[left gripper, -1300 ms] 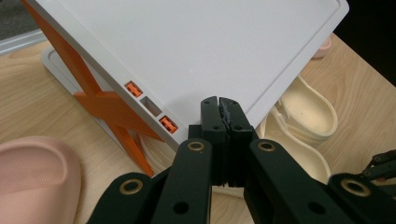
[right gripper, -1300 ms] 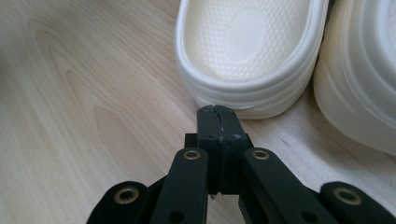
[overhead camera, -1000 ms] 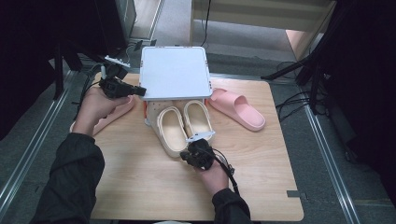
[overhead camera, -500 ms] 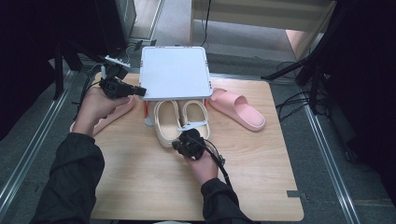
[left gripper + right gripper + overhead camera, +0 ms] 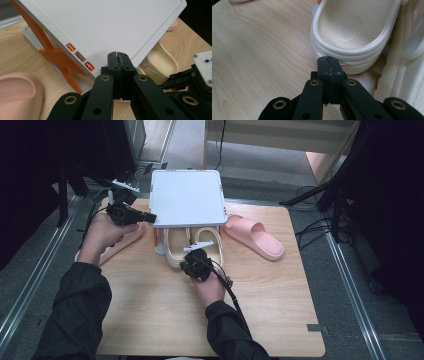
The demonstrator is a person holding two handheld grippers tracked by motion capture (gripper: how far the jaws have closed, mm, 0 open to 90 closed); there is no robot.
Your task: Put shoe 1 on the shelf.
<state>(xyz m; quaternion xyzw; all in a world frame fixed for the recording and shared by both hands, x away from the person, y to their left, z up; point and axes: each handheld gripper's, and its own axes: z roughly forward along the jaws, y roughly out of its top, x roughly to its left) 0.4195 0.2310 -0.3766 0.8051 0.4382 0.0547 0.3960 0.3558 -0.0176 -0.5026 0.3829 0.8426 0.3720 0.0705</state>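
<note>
Pushing: right gripper [image 5: 329,59], jaws closed and empty, tip against the heel of a cream slipper [image 5: 352,27]
Left gripper [image 5: 117,55]: closed, empty, touching the white shelf [image 5: 105,27]

The right gripper [image 5: 196,261], jaws closed, has pushed forward. The cream slippers [image 5: 176,251] now sit farther under the white rack [image 5: 186,197].
</note>
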